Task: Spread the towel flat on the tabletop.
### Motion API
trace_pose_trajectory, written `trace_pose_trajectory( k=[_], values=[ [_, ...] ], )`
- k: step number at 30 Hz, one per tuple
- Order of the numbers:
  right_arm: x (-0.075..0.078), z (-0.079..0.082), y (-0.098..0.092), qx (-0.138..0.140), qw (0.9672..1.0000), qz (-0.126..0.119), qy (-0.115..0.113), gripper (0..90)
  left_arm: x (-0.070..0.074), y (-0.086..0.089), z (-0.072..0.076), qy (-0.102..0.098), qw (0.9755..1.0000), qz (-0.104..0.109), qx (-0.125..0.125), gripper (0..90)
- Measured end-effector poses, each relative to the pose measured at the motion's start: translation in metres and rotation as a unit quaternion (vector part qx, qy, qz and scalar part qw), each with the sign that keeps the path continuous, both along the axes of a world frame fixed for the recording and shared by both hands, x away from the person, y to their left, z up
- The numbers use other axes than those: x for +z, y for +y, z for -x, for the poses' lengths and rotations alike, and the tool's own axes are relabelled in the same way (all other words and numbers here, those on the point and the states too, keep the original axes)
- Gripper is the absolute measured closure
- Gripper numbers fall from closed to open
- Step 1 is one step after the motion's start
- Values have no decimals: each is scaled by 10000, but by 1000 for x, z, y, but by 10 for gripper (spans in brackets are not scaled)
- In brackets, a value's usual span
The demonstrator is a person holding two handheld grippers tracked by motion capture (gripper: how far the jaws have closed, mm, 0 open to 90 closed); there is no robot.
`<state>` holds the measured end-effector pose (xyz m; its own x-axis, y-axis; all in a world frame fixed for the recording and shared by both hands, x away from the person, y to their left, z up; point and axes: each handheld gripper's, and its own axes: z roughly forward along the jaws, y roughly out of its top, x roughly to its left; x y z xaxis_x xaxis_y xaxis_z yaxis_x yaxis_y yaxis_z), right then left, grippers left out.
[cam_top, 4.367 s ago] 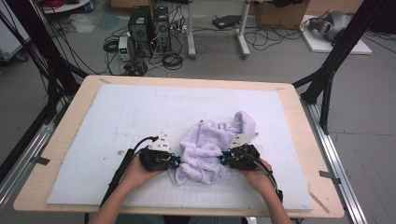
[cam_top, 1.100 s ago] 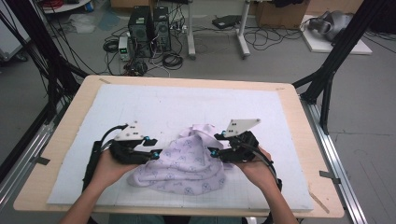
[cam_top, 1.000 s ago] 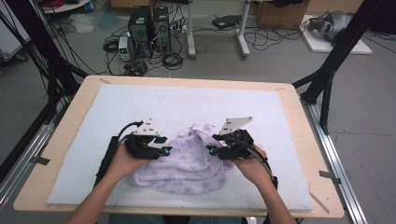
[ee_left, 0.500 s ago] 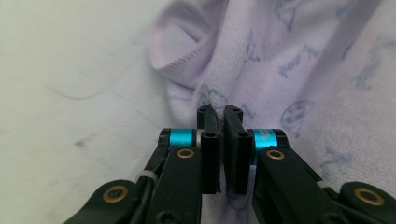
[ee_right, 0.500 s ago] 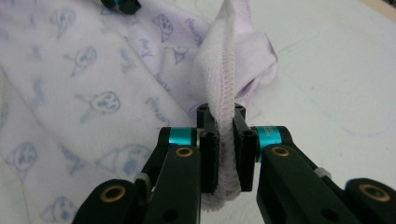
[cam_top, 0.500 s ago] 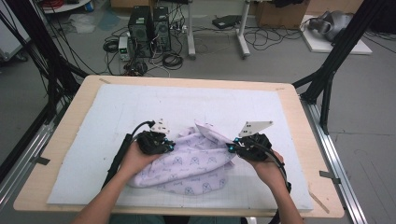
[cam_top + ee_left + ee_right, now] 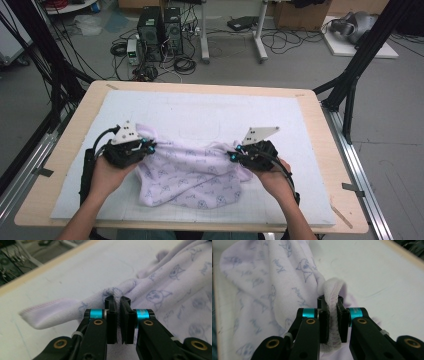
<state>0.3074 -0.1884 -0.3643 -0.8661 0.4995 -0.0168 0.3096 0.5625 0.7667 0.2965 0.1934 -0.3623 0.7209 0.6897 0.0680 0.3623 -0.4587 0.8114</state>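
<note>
1. Currently a lilac towel [image 7: 192, 172] printed with small blue cat faces is lying bunched on the near half of the white mat [image 7: 210, 112], which is covering the wooden table [image 7: 65, 145].
2. Gripping the towel's left edge, the left gripper [image 7: 146, 145] is sitting in the person's left hand [image 7: 107, 172]; in the left gripper view [image 7: 118, 300] its jaws are standing almost together, pinching a thin fold of the cloth, having just been closing on it.
3. Beyond those jaws, a hemmed corner of the towel is sticking out to the left over the bare mat [image 7: 75, 270].
4. Holding the towel's right edge, the right gripper [image 7: 234, 155] is resting in the right hand [image 7: 272, 177]; in the right gripper view [image 7: 331, 302] its jaws are clamping a thick rolled hem that is looping up over the fingertips, and they too have just been closing on the cloth.
5. Between the two grippers the towel's upper edge is running as a loosely stretched line, while the rest is hanging toward the person in soft folds.
6. Both grippers are sitting well apart, each at its own end of the towel.
</note>
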Motion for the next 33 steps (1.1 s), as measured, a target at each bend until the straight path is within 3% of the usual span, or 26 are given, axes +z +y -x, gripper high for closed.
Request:
trace_pose_trajectory(
  k=[4,5,7,10,12,14,16,18,20,23,24,25,26,27,28,30,33],
  values=[
    [-20,11,-4,97,9994,159,285,843,-33,-3,7,458,9985,-218,-199,790],
    [-26,15,-5,153,9988,200,416,838,-37,-2,8,577,9979,-192,-221,746],
    [-32,18,-8,273,9973,254,636,759,-40,3,8,631,9977,-136,-198,639],
    [-18,21,-13,204,9984,70,521,623,-34,13,6,588,9982,74,-67,544],
    [6,16,-10,196,9993,-207,249,560,-30,20,3,578,9983,63,37,502],
    [13,12,-8,222,9994,-254,125,546,-31,23,0,634,9979,74,111,497],
    [23,2,1,253,9996,-132,-10,520,-35,22,-5,719,9973,6,141,472],
    [24,-11,11,379,9991,-166,25,510,-43,18,-10,860,9961,-158,99,452],
    [11,-32,26,459,9987,178,158,502,-50,15,-16,990,9945,-324,93,439],
    [-13,-52,33,458,9963,462,567,499,-57,12,-23,1198,9919,-410,58,475],
    [-13,-52,33,458,9963,462,567,499,-60,11,-25,1247,9912,-452,44,475],
    [-28,-61,33,426,9943,459,859,543,-62,10,-27,1323,9901,-470,-12,616],
    [-28,-61,33,426,9943,459,859,543,-64,9,-27,1365,9893,-507,-97,616],
    [-37,-64,32,469,9917,458,1105,676,-64,8,-27,1328,9894,-580,-90,739],
    [-37,-64,32,469,9917,458,1105,676,-64,8,-27,1268,9902,-581,-116,739],
    [-42,-62,29,622,9884,422,1323,838,-59,8,-27,1190,9916,-490,-133,834],
    [-36,-60,27,684,9894,323,1237,855,-51,10,-28,1008,9944,-297,-60,843]
  ],
)
